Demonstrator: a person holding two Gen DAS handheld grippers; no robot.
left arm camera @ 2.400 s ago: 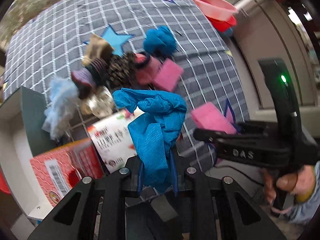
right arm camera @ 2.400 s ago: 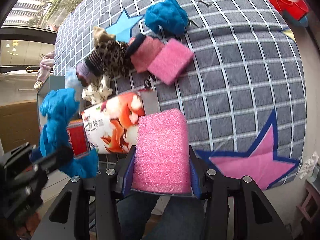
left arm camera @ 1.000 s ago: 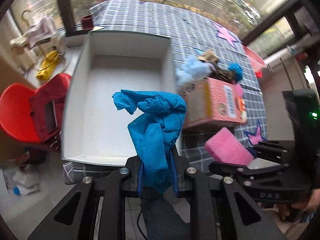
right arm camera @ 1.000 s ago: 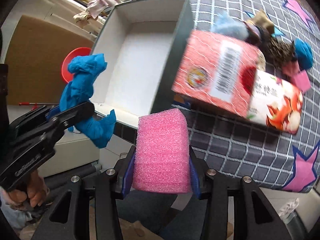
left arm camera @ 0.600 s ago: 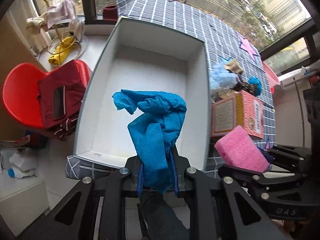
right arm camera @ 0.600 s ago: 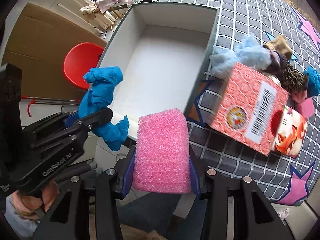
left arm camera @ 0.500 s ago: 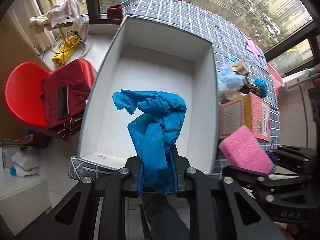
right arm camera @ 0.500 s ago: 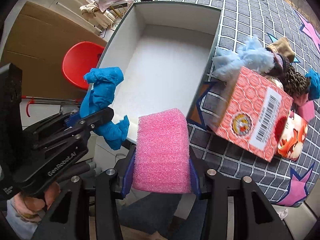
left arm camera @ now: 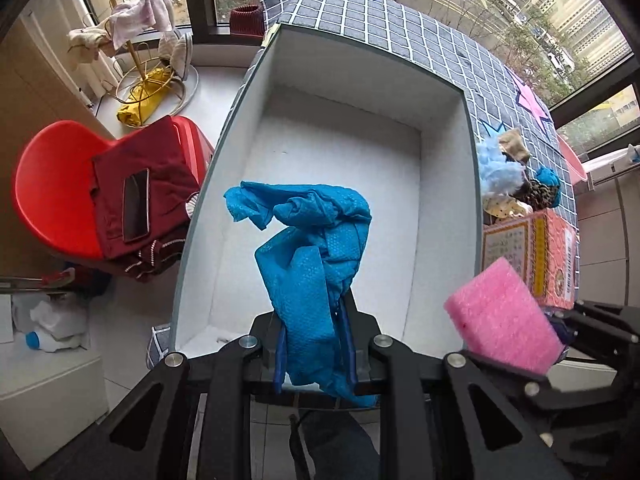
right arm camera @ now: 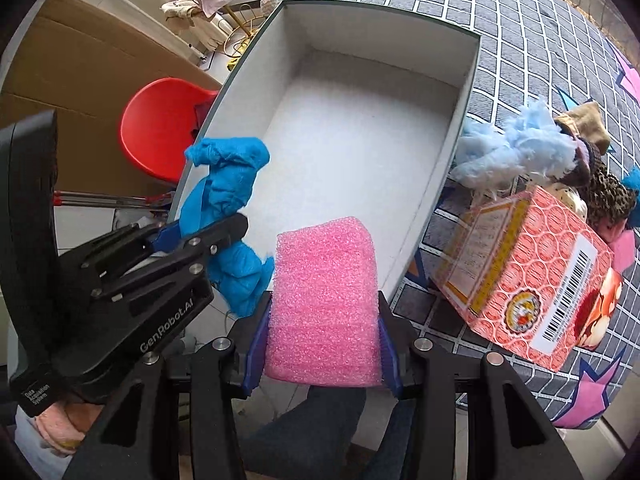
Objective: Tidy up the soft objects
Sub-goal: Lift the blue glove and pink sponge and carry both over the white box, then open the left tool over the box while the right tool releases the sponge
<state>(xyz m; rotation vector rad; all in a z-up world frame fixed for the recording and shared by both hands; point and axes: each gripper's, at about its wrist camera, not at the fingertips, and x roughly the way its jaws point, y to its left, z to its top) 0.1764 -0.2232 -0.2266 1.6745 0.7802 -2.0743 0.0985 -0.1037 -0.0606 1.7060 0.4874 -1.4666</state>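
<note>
My left gripper [left arm camera: 314, 354] is shut on a crumpled blue cloth [left arm camera: 312, 236], which hangs over the near end of a large white box [left arm camera: 340, 184] with nothing in it. My right gripper [right arm camera: 324, 344] is shut on a pink foam block [right arm camera: 326, 300], held above the box's [right arm camera: 344, 136] near right corner. Each tool shows in the other's view: the blue cloth [right arm camera: 226, 184] at left, the pink block [left arm camera: 504, 316] at right. To the right of the box, on the checked tablecloth [right arm camera: 532, 40], lies a heap of soft things: light blue fluff [right arm camera: 516, 148], leopard fabric [right arm camera: 610, 196], a tan piece.
A red-patterned carton [right arm camera: 528, 276] lies on the cloth right of the box, close to my right gripper. Left of the table stands a red chair [left arm camera: 60, 188] with dark red clothes and a phone. A gold rack [left arm camera: 140, 60] with towels stands behind it.
Both grippers have moved leftward from over the carton toward the white box and sunk a little, so the box now fills both views. Each still holds its object.
</note>
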